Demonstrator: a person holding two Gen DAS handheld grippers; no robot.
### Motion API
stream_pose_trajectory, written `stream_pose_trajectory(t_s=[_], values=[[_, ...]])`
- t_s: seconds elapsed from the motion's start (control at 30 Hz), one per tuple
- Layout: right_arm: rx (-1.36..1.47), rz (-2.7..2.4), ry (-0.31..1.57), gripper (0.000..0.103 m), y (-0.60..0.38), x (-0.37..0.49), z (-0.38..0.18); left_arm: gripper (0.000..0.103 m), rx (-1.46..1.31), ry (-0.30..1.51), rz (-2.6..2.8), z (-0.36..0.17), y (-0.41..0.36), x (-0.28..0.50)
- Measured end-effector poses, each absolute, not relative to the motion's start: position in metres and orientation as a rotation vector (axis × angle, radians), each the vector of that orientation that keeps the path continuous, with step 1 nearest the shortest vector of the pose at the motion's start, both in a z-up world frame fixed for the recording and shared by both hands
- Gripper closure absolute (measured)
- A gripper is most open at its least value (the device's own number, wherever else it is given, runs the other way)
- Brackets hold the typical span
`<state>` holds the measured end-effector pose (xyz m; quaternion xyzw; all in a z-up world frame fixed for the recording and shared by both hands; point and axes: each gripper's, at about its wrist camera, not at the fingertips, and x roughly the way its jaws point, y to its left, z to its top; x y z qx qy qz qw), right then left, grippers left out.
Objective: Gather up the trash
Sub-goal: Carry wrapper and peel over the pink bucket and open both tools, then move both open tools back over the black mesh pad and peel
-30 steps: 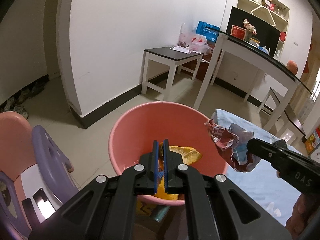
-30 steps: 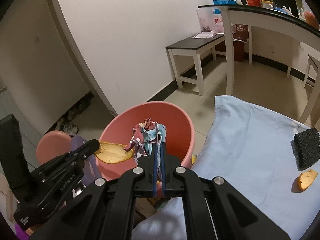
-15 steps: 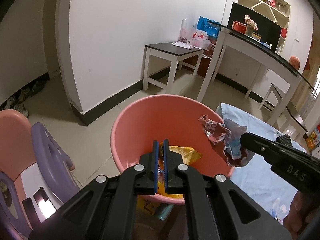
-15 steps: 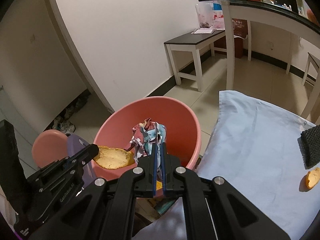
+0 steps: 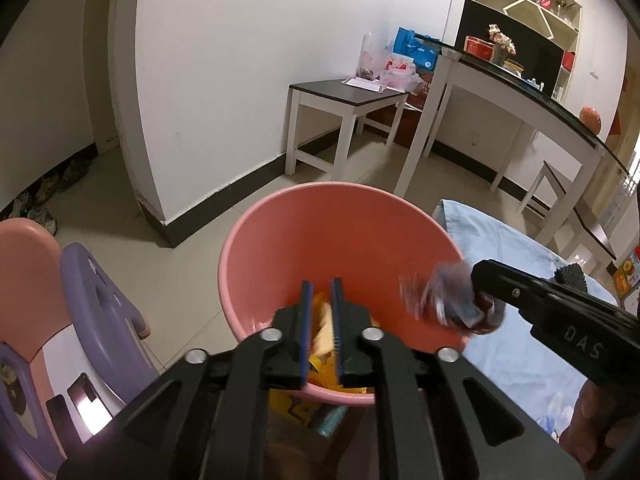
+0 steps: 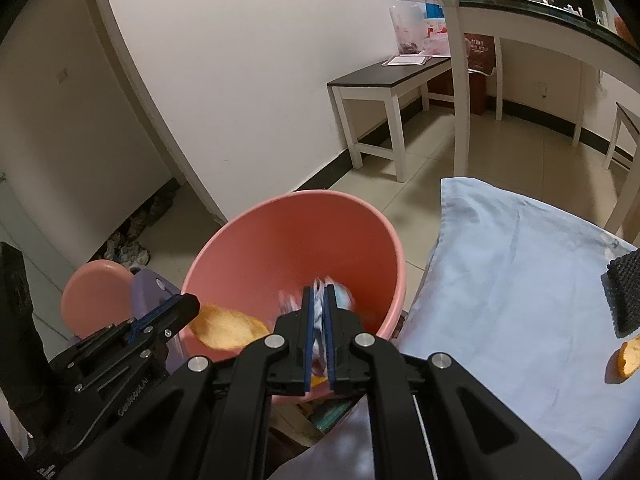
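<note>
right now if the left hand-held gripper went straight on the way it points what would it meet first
Probably the orange peel between the opening jaws of the left hand-held gripper, then the inside of the pink bucket below it; depth is hard to judge.

Both views ride on the hand-held grippers and look forward and downward along their own black fingers, which fill the lower part of each frame. The left wrist view sits close above the near rim of the pink bucket (image 5: 280, 216), facing its inside, with the white wall and side tables beyond. The right wrist view looks from just to the right, over the same bucket (image 6: 248, 236), with the light blue sheet (image 6: 512, 280) on its right. Each camera catches the other gripper entering from the side: the right gripper (image 5: 476, 284) in the left view, the left gripper (image 6: 190, 308) in the right view
</note>
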<state>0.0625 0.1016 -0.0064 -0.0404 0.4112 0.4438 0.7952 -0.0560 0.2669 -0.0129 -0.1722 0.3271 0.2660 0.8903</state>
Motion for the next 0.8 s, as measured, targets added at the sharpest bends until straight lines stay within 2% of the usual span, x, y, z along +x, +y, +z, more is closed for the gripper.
stream_pose_trajectory(t_s=[0.03,0.1,0.27,0.4,0.5,0.8], values=[[-0.087,0.955,0.883,0.096,0.102,0.063,-0.007,0.077,-0.357,0.676,0.552,-0.012,0.266,-0.056],[-0.088,0.96,0.882,0.095,0.102,0.063,-0.007,0.071,-0.356,0.671,0.55,-0.012,0.264,-0.057],[-0.087,0.968,0.871,0.087,0.098,0.062,-0.006,0.07,-0.345,0.679,0.546,-0.012,0.259,-0.055],[-0.078,0.974,0.856,0.077,0.092,0.061,-0.004,0.07,-0.345,0.688,0.544,-0.011,0.258,-0.055],[-0.071,0.979,0.844,0.076,0.085,0.061,0.0,0.07,-0.342,0.693,0.543,-0.01,0.255,-0.054],[-0.055,0.992,0.799,0.064,0.062,0.056,0.014,0.07,-0.326,0.686,0.538,-0.003,0.246,-0.052]])
